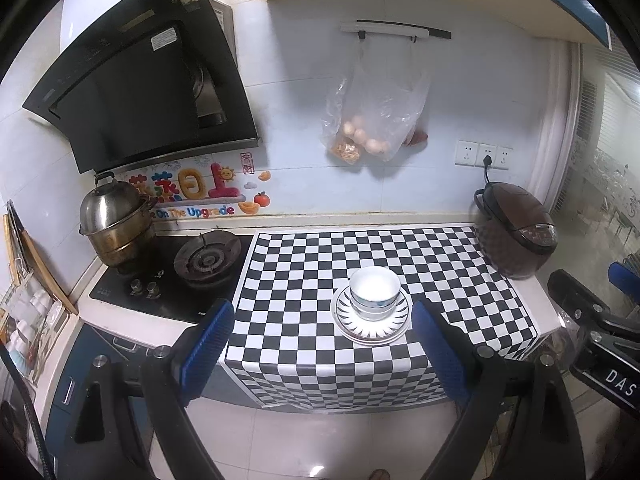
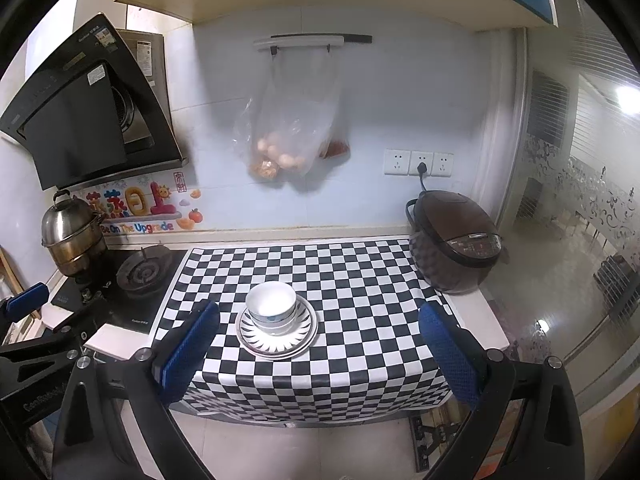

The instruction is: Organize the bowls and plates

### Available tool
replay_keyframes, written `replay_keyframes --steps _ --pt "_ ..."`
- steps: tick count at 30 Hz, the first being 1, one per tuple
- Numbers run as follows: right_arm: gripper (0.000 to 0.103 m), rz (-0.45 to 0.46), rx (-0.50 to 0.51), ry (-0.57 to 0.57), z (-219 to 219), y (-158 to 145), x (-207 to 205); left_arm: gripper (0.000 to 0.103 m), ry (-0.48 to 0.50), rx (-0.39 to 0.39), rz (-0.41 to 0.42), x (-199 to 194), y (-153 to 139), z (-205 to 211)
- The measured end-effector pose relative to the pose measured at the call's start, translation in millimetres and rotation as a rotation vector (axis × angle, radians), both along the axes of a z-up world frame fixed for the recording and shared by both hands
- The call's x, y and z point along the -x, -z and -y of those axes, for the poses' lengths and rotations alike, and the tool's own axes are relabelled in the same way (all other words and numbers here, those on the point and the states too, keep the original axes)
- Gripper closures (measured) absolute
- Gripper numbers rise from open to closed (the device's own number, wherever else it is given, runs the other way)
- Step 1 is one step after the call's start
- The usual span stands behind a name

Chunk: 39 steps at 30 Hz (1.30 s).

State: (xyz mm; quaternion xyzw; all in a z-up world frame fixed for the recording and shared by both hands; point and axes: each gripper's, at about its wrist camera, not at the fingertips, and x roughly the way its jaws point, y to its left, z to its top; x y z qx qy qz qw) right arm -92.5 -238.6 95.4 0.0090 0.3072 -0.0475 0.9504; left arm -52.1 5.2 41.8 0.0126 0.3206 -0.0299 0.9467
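Observation:
Stacked white bowls with blue trim sit on stacked plates that have a black ray pattern. The stack rests on the checkered cloth near the counter's front. My left gripper hangs open in front of the counter, back from the stack, nothing between its blue pads. My right gripper is likewise open and empty, held off the counter edge with the stack showing between its fingers. Part of the right gripper shows at the left wrist view's right edge.
A brown rice cooker stands at the counter's back right, plugged into the wall. A gas hob with a steel steamer pot lies left. A plastic bag of food hangs on the wall. The checkered cloth drapes over the front edge.

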Motion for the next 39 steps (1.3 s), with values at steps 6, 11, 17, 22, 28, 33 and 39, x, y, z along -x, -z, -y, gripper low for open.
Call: replay_keyframes --steps 6,11,17,22,28,33,39 --pt "0.001 -0.009 0.009 0.004 -4 2 2 0.012 0.001 0.002 -0.001 2 0 -2" --pt "0.001 -0.013 0.015 0.008 -8 3 4 0.012 0.006 0.003 0.003 4 -1 -5" --pt "0.001 -0.012 0.023 0.013 -10 3 4 0.012 0.008 0.010 0.005 3 -3 -7" --pt "0.001 -0.019 0.025 0.014 -14 4 5 0.012 0.010 0.009 0.001 3 -3 -7" --pt "0.001 -0.022 0.024 0.014 -15 6 6 0.012 0.010 0.008 0.005 4 -2 -8" --pt "0.001 -0.026 0.025 0.014 -17 7 7 0.012 0.007 0.011 0.005 6 -2 -7" --pt "0.001 -0.021 0.019 0.019 -15 8 5 0.012 0.002 0.008 0.008 7 -2 -4"
